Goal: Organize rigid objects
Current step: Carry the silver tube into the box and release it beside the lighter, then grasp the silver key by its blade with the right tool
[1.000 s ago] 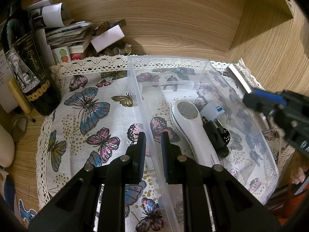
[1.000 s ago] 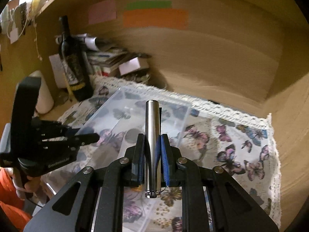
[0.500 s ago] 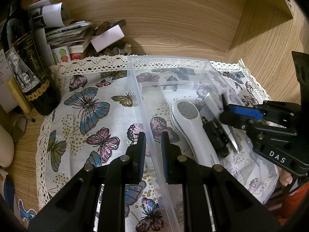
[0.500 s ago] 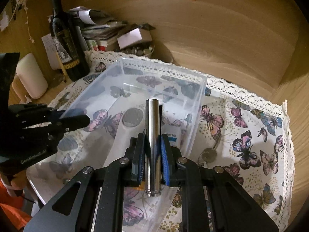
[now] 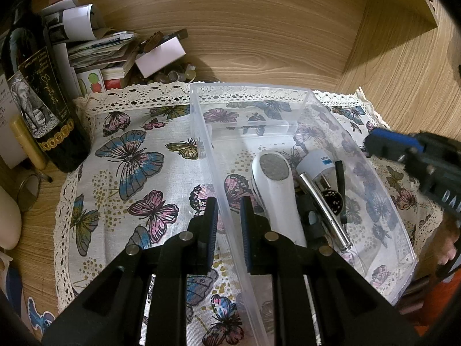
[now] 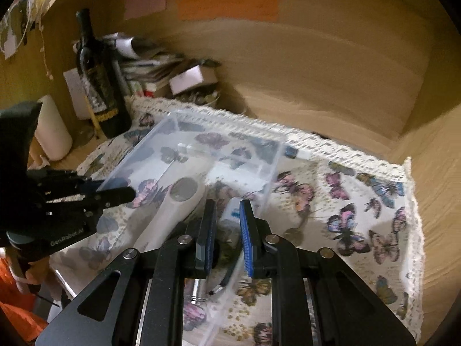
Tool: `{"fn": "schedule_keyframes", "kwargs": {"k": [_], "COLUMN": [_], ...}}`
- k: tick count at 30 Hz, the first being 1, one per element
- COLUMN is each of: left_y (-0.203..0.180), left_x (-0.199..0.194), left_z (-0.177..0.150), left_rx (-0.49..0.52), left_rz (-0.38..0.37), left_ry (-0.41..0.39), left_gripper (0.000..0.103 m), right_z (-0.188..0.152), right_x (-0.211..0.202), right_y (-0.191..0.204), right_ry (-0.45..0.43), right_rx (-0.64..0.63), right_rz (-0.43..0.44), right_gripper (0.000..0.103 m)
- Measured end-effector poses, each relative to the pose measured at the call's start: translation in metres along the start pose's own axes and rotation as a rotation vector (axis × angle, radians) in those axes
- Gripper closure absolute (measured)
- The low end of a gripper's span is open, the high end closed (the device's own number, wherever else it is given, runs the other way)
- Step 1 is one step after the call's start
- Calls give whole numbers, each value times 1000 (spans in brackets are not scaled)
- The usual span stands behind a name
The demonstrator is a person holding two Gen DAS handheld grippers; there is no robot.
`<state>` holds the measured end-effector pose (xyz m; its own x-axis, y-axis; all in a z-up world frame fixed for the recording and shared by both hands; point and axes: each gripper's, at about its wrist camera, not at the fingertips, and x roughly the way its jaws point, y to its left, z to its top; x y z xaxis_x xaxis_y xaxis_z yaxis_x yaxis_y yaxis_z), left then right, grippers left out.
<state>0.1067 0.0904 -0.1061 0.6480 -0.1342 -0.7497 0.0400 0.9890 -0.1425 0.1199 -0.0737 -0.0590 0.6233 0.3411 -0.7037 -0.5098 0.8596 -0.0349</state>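
The left gripper (image 5: 228, 225) points forward and downward over the surface, its two black fingers (image 5: 209, 225) nearly together and parallel, leaving only a narrow slot. One wall of the clear box (image 5: 207, 144) runs through that slot; whether the pads press on it cannot be told. In the right wrist view, part of the left hand (image 6: 31, 274) shows beneath this gripper's body at the lower left. The right gripper (image 6: 227, 230) also tilts downward, its blue-padded fingers (image 6: 245, 230) drawn close with nothing between them. A small part of the right hand (image 5: 449, 248) shows under its dark body.
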Motion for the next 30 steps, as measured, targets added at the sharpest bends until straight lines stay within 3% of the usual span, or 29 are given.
{"fn": "schedule_keyframes", "kwargs": {"k": [6,12,18,20,30], "left_y": [0,0,-1,0,-1], "left_x": [0,0,0,0,0], "left_z": [0,0,0,0,0], "left_rx": [-2,1,0,2,0], "left_rz": [-1,0,-1,-1,-1], "left_ry": [0,0,0,0,1], "left_gripper": [89,89,89,89,89], "right_z": [-5,-26,-48,-53,-52], "right_x": [-15,-2,26,36,62], "right_y": [-33,-59,-58,-55,-49], "right_ry": [-17,54,160,186,231], "right_rx": [69,134,124,106,70], "right_rz": [-71,-117,-100,-94,-66], "right_gripper": [88,84,81,76,74]}}
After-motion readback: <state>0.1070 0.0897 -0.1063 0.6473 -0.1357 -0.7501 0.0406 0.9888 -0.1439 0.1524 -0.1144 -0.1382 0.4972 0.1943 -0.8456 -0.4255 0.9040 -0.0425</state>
